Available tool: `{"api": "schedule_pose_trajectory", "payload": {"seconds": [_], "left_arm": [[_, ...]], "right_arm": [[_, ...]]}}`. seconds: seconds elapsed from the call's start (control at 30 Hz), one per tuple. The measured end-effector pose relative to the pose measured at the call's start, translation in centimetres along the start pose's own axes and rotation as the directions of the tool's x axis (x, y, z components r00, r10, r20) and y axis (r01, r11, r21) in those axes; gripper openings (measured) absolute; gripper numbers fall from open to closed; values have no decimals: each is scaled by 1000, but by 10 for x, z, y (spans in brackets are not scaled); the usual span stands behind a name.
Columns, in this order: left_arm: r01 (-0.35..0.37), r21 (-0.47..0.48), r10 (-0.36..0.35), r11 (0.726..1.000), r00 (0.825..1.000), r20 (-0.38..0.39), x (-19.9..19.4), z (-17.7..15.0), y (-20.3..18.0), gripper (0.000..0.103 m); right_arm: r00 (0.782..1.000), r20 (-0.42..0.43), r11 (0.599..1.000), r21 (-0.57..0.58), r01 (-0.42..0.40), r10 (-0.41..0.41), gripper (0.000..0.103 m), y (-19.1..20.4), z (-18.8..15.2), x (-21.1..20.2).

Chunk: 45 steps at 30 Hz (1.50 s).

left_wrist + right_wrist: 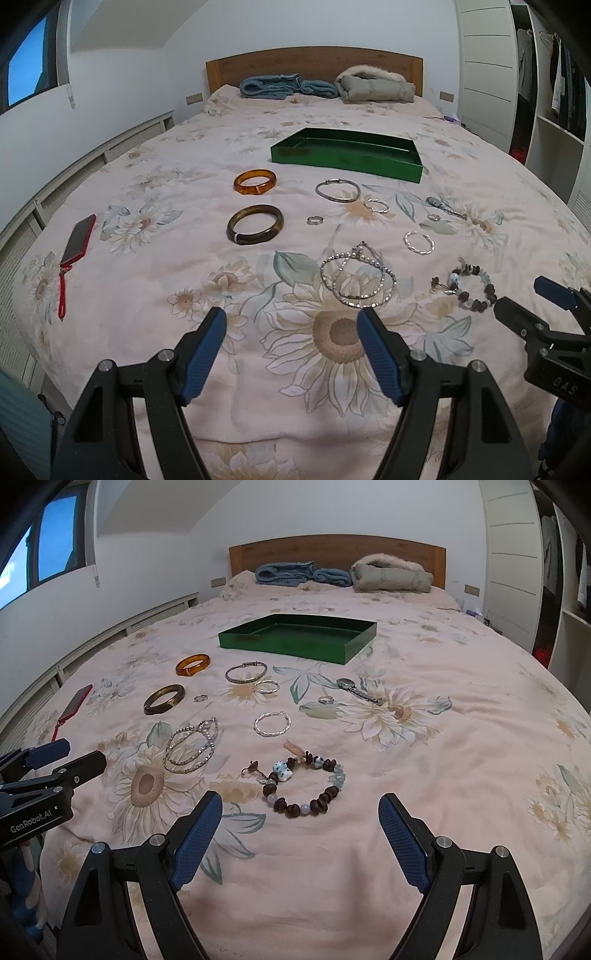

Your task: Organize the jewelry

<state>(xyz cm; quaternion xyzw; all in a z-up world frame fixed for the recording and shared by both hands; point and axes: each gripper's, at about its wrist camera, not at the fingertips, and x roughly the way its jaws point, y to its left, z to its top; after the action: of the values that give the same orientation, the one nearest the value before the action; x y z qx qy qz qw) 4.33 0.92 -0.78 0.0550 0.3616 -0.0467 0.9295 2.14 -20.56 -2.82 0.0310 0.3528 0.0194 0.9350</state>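
Jewelry lies spread on a floral bedspread before an open green tray [402,170] [347,653]. An amber bangle [255,180] [192,664], a dark brown bangle [255,224] [164,698], a silver bangle [337,190] [246,672], a rhinestone chain [358,275] [192,746], a twisted silver bracelet [418,242] [272,723], a watch [358,690] and small rings are there. A brown bead bracelet [306,788] [471,284] lies just ahead of my right gripper [300,812], which is open and empty. My left gripper [291,325] is open and empty, near the chain.
A red phone [78,240] with a red strap lies at the left of the bed. Folded blue cloth [269,85] and a grey jacket [376,88] sit by the wooden headboard. A wardrobe [487,55] stands at right, a low white cabinet along the left wall.
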Motion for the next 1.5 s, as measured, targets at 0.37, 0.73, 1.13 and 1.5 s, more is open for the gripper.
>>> {"api": "schedule_pose_trajectory", "payload": {"seconds": [0.37,0.73,1.13,1.5], "left_arm": [[272,-31,-274,962,958,-81,35,20,-5,72],[271,41,-259,962,947,-192,102,29,-39,72],[279,14,-271,960,940,-206,125,31,-35,39],[333,-33,-333,942,925,-183,100,34,-27,7]], "right_arm": [[997,-66,1000,8,-29,29,86,-7,7,36],[990,-132,999,4,-51,51,86,-18,9,68],[987,-152,998,-30,-62,57,44,-17,15,90],[987,-123,994,1,-106,106,17,-24,16,67]]}}
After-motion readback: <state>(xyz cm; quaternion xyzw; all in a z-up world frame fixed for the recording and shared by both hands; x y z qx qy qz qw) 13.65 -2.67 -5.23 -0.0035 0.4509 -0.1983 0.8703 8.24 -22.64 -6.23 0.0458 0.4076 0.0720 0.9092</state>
